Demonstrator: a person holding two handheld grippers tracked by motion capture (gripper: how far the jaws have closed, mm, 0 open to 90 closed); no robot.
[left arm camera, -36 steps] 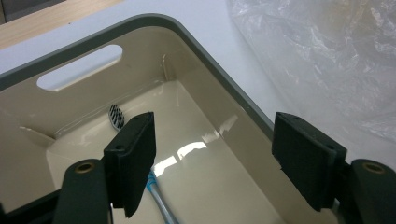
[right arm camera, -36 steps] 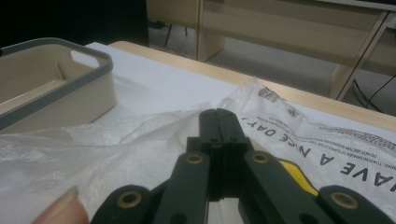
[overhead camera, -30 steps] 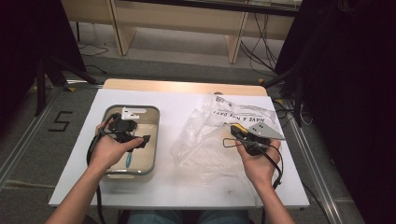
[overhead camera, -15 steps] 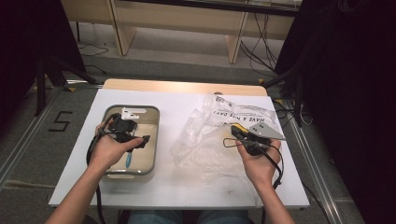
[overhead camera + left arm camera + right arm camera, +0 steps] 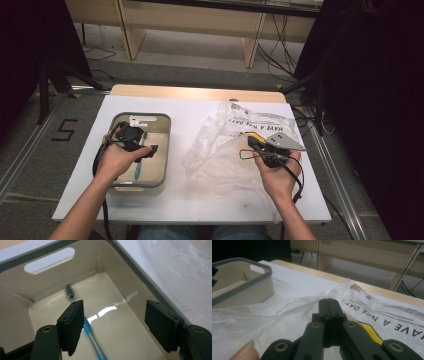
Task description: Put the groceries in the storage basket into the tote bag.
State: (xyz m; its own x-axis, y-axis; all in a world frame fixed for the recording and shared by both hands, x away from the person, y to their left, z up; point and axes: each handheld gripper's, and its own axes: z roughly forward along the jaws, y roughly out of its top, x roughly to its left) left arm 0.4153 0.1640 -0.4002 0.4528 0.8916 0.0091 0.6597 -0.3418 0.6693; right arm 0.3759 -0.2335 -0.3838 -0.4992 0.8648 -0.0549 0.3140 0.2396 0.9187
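Observation:
A beige bin with a grey rim (image 5: 167, 137) stands at the table's left. A blue toothbrush (image 5: 137, 170) lies on its floor, bristles toward the slotted end wall (image 5: 47, 263). My left gripper (image 5: 151, 149) hovers inside the bin, open, its jaws wide apart just above the toothbrush (image 5: 87, 326) handle and not touching it. At the right, a crumpled clear plastic bag (image 5: 220, 150) with black print lies on the table. My right gripper (image 5: 251, 141) sits over the bag (image 5: 262, 322) with its jaws pressed together (image 5: 331, 307). A yellow patch (image 5: 369, 332) shows beside the jaws.
White table top (image 5: 190, 112) with a wooden strip along its far edge. The bin (image 5: 244, 287) stands left of the bag. Wooden shelving legs and cables are on the floor beyond. A "5" is marked on the floor at left.

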